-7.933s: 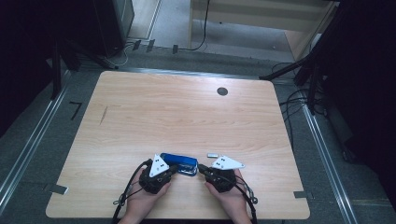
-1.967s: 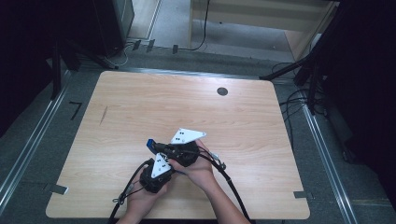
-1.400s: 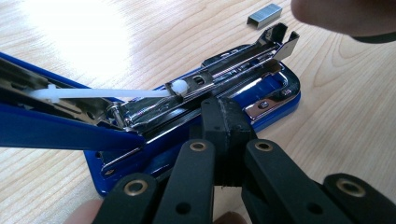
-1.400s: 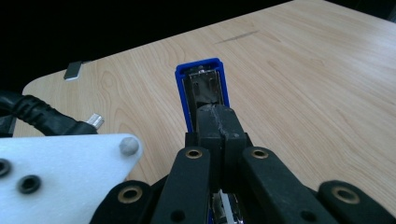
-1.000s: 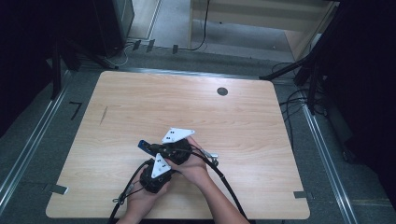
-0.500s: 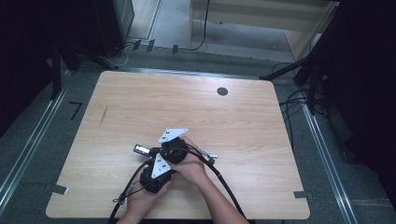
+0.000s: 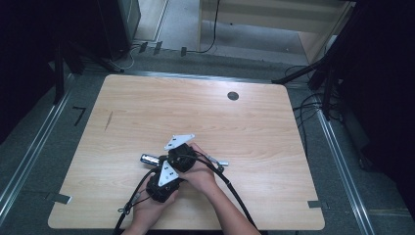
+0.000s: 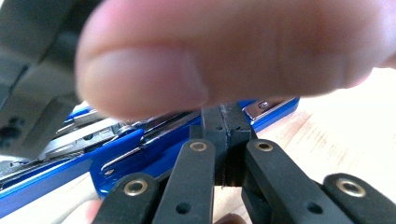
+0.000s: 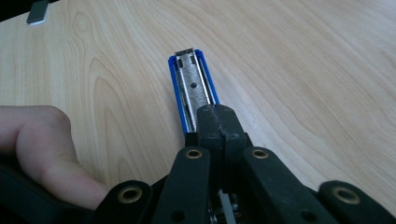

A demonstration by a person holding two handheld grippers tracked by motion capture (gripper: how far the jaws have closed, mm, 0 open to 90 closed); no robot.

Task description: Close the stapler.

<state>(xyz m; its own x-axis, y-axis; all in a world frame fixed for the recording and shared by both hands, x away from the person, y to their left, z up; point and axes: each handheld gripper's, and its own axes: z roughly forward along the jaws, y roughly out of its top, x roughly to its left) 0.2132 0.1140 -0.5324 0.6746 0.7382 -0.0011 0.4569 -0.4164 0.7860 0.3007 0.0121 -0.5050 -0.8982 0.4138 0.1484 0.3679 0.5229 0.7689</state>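
From the high view, we see a pale wooden table [image 7: 205, 122] with both hands bunched in the lower middle of the frame. The left gripper [image 7: 164, 180] sits below the right gripper [image 7: 180, 155], and a blue metal stapler [image 7: 149, 158] pokes out to their left. A small silver piece [image 7: 219, 162] lies just right of the hands.

In the left gripper view, the jaws are pressed together at lower centre, tips against the stapler's blue body [image 8: 140, 149]; whether they pinch any part of it we cannot tell. A blurred thumb [image 8: 224, 51] fills the top.

In the right gripper view, the jaws are likewise closed, their tips over the near end of the open stapler [image 9: 194, 88], its silver staple channel running up the frame. We judge steady, opposed pressure keeps it from slipping.

We can read no brand or writing anywhere.
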